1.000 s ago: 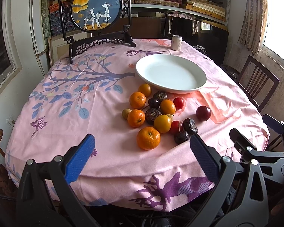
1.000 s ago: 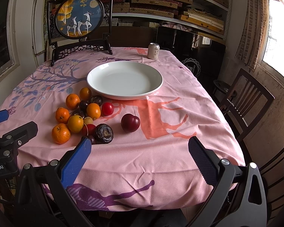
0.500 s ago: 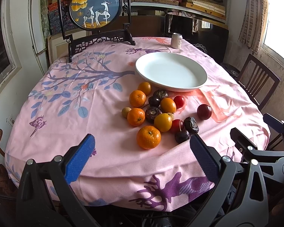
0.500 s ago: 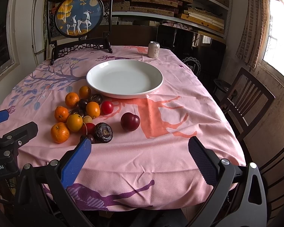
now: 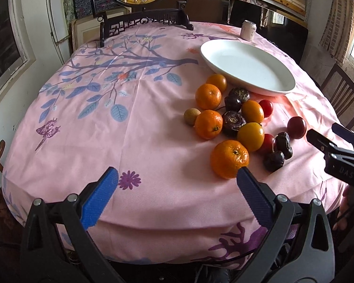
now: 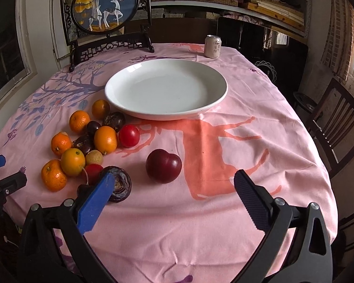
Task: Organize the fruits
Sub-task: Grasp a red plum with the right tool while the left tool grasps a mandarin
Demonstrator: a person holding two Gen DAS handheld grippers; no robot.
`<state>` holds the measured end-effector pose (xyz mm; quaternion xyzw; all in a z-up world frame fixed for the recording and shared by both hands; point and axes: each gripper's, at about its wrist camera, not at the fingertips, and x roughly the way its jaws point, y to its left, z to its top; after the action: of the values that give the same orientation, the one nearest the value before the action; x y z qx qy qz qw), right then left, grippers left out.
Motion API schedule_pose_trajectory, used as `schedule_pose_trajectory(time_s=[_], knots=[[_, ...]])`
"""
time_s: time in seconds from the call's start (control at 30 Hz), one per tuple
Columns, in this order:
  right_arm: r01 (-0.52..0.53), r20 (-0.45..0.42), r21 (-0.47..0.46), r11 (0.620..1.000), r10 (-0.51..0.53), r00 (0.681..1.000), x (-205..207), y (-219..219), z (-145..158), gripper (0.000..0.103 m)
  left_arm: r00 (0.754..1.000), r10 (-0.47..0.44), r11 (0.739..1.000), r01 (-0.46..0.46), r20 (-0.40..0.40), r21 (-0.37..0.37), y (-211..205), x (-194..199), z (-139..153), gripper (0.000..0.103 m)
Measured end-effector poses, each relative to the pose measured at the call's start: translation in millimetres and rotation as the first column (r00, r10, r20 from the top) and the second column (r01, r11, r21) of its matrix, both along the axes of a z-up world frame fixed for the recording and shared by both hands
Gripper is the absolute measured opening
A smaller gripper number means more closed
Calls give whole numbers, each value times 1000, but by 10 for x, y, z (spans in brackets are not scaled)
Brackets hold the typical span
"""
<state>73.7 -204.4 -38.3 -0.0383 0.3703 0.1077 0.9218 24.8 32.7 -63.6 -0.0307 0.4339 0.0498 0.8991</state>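
Both grippers, left gripper (image 5: 177, 179) and right gripper (image 6: 172, 184), hold their fingers wide apart and empty over the bench's near edge, the fruits (image 6: 92, 146) clustered beside the white plate (image 6: 166, 89) mid-bench.

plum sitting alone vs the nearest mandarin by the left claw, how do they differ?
Colour: the plum is dark red, the nearest mandarin bright orange. Skin: the plum is smooth and glossy, the mandarin dimpled with a stem scar. Placement: the plum sits alone on the cloth, the mandarin at the edge of the fruit cluster. Both are round, lie on the tablecloth, and neither is on the white plate.
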Motion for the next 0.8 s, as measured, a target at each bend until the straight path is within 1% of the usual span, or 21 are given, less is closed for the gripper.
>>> schedule_pose_trajectory(time_s=[0.07, 0.1, 0.13, 0.17, 0.2, 0.23, 0.27, 0.33, 0.37, 0.47, 0.57, 0.63, 0.7, 0.73, 0.77, 0.8], knots=[[-8, -31, 4, 1000, 8, 999, 142, 22, -76, 80, 1000, -1, 1000, 1, -15, -2, -2, 52, -30, 101], [-6, -51, 7, 1000, 6, 999, 209, 28, -127, 74, 1000, -1, 1000, 1, -22, -4, -7, 63, -41, 101], [-4, -78, 6, 1000, 4, 997, 307, 35, -186, 65, 1000, -2, 1000, 2, -29, -9, -12, 92, -52, 101], [-25, -111, 38, 999, 29, 993, 372, 44, -242, 51, 999, -5, 1000, 5, -34, -12, -24, 92, -59, 101], [-43, -151, 67, 997, 53, 987, 418, 57, -297, 44, 999, -8, 1000, 7, -37, -15, -19, 124, -68, 101], [-45, -142, 70, 997, 55, 988, 409, 69, -299, 39, 999, -13, 1000, 12, -38, -16, -34, 135, -68, 101], [-45, -132, 59, 997, 53, 990, 391, 78, -280, 39, 999, -19, 1000, 18, -37, -17, -49, 153, -69, 101], [-52, -131, 96, 994, 64, 989, 322, 36, -223, 39, 999, -34, 999, 33, -33, -22, -72, 183, -69, 101], [-48, -116, 99, 994, 59, 991, 258, 8, -176, 39, 999, -41, 999, 40, -31, -27, -80, 203, -72, 101], [-31, -51, 43, 999, 33, 998, 69, -52, -48, 39, 997, -63, 997, 62, -36, -36, -132, 286, -112, 101], [-29, -45, 51, 998, 31, 998, -61, -124, -11, 40, 996, -84, 996, 82, -43, -40, -217, 359, -170, 99], [-24, -48, 50, 998, 26, 999, -113, -153, -18, 40, 992, -111, 992, 107, -52, -71, -268, 415, -203, 87], [-17, -53, 54, 998, 20, 998, -132, -172, -41, 40, 986, -150, 983, 141, -67, -120, -317, 479, -249, 59], [-18, -57, 63, 998, 21, 998, -124, -179, -51, 40, 986, -155, 982, 146, -68, -122, -345, 503, -265, 58], [-21, -61, 71, 997, 26, 998, -123, -190, -64, 40, 987, -153, 983, 146, -56, -113, -369, 505, -255, 51], [-27, -64, 77, 997, 32, 997, -115, -185, -72, 40, 985, -161, 980, 153, -57, -128, -383, 506, -245, 46]])
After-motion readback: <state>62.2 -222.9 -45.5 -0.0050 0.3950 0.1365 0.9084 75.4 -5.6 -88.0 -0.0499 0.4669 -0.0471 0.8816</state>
